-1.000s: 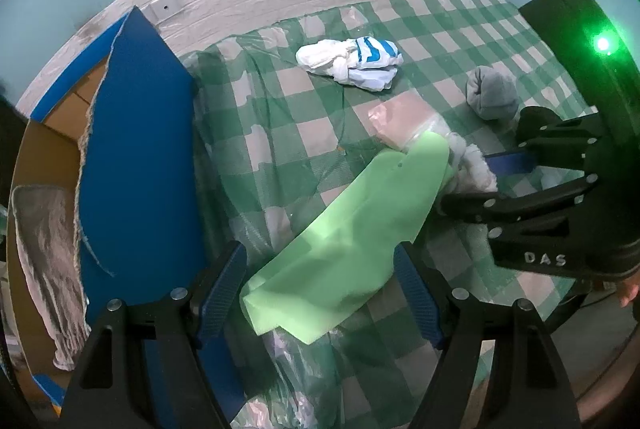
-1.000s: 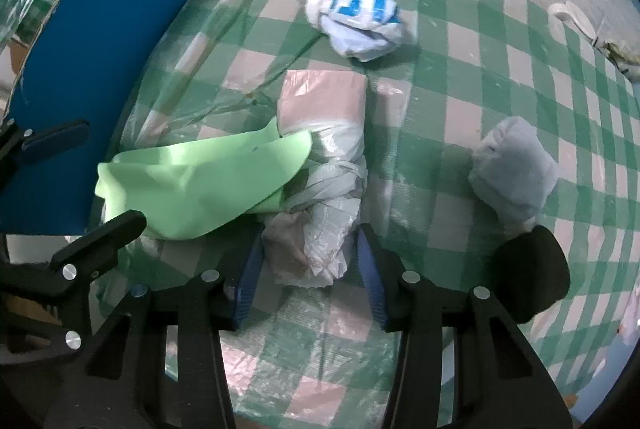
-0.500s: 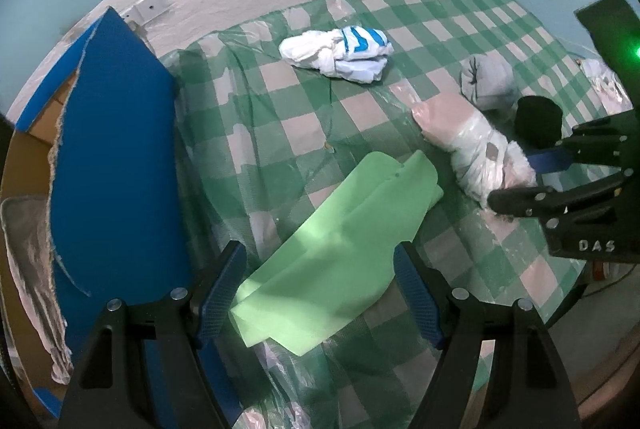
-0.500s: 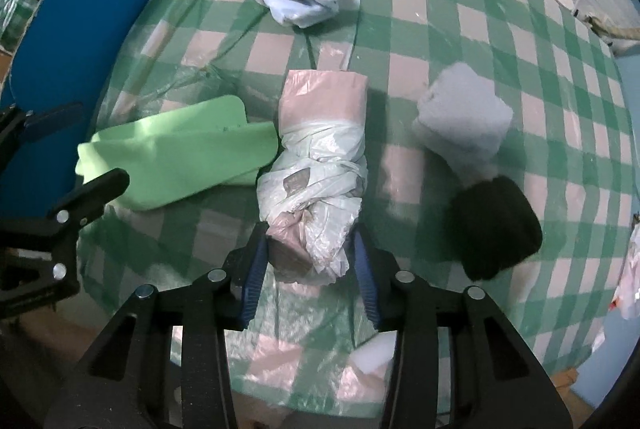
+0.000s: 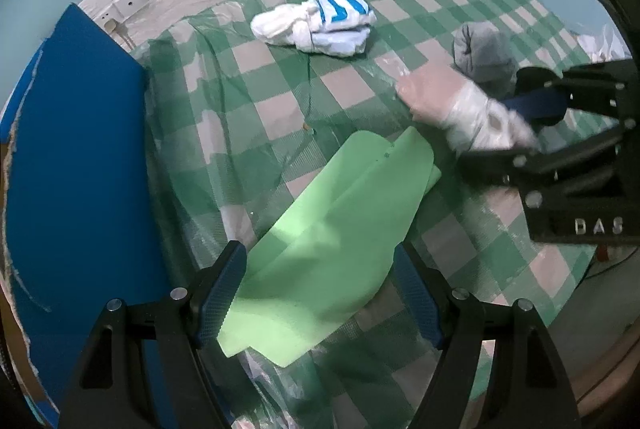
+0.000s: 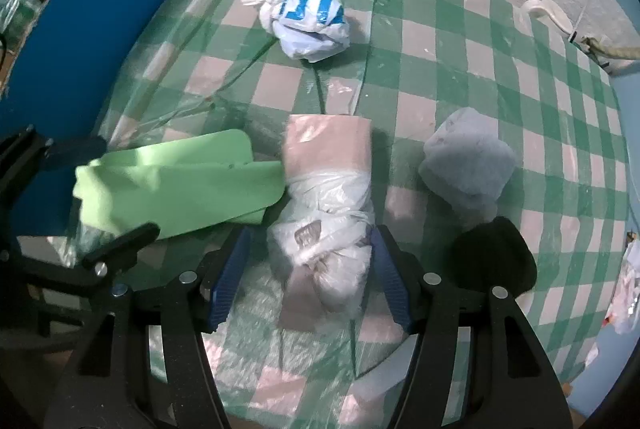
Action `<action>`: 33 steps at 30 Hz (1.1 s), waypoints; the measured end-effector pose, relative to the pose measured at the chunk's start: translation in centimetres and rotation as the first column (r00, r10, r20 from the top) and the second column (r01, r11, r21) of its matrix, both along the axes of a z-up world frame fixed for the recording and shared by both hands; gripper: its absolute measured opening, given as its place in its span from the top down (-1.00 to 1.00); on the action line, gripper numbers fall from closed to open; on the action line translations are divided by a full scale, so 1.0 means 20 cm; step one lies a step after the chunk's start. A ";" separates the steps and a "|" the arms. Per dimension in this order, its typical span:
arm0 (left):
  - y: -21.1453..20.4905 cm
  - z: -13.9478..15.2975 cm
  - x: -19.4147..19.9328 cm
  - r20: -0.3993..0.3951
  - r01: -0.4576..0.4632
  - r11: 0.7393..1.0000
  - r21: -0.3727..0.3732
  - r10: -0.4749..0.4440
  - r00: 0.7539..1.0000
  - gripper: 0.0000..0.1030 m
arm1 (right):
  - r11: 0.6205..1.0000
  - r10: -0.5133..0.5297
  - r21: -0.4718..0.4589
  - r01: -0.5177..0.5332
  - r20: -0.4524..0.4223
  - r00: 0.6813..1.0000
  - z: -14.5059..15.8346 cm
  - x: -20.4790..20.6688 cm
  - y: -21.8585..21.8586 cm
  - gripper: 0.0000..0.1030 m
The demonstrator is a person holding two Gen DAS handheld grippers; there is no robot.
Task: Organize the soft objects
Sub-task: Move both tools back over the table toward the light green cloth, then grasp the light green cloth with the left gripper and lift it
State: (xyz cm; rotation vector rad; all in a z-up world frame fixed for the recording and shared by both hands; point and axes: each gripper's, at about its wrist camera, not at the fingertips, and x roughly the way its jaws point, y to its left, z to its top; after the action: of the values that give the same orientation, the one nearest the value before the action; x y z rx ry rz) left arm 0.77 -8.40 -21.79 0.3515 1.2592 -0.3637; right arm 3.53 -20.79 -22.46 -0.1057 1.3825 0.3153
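Soft objects are lying spread on the checked tablecloth (image 6: 460,41). Left of frame, the green sheet (image 5: 332,245) is sitting between the wide-open left gripper (image 5: 320,289) — nothing gripped. Centre, the plastic-wrapped bundle (image 6: 328,213) is resting between the right gripper (image 6: 308,281), whose jaws have just been opening — probably releasing it here.

2 bags (image 6: 303,18), 2 bundles (image 6: 468,159), 1 cloth (image 6: 180,185)
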 end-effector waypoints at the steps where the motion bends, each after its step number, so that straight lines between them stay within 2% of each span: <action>1: 0.00 -0.01 0.00 -0.002 0.003 1.000 0.002 -0.003 1.000 -0.50 | 1.000 -0.006 -0.006 0.006 0.001 1.000 -0.01 0.01 0.00 -0.22; 4: -0.02 -0.03 0.00 -0.013 0.013 1.000 0.011 -0.013 1.000 -0.51 | 0.999 -0.030 -0.013 0.030 -0.001 1.000 -0.07 0.04 0.04 -0.22; 9: -0.03 -0.05 -0.01 -0.014 0.025 1.000 0.019 -0.025 1.000 -0.50 | 0.999 -0.039 0.000 0.039 -0.023 0.999 -0.12 0.09 -0.03 -0.22; 12: -0.03 -0.05 -0.01 -0.011 0.028 1.000 0.008 -0.028 1.000 -0.40 | 0.999 -0.033 -0.001 0.033 -0.035 0.999 -0.14 0.10 -0.04 -0.09; 14: -0.03 -0.04 -0.02 0.006 0.032 0.999 0.021 -0.032 0.999 -0.06 | 0.999 -0.031 0.005 0.032 -0.033 0.999 -0.15 0.11 -0.04 -0.04; 15: -0.02 -0.04 -0.02 0.010 0.036 0.999 0.024 -0.037 0.999 0.03 | 1.000 -0.029 0.005 0.029 -0.032 0.999 -0.15 0.11 -0.04 -0.01; 17: -0.01 -0.04 -0.03 0.011 0.043 0.999 0.018 -0.043 0.999 0.45 | 1.000 -0.020 0.001 0.020 -0.025 0.999 -0.15 0.12 -0.04 0.02; 21: 0.00 -0.03 -0.03 0.002 0.044 0.999 0.000 -0.044 0.999 0.80 | 1.000 -0.019 0.000 0.019 -0.016 1.000 -0.14 0.09 -0.04 0.04; 25: 0.02 0.01 -0.03 0.001 0.039 0.998 -0.039 -0.039 0.999 0.91 | 1.000 -0.025 0.005 0.025 -0.007 1.000 -0.09 0.07 -0.06 0.04; 33: 0.01 0.08 -0.06 -0.028 0.031 0.991 -0.130 -0.035 0.999 0.92 | 0.999 -0.026 0.019 0.026 0.018 1.000 0.02 -0.02 -0.10 0.04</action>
State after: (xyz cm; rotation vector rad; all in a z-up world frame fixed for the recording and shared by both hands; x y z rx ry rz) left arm -0.36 -8.19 -20.22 0.2570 1.2533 -0.4782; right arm 3.16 -22.81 -22.13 -0.0752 1.3616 0.3051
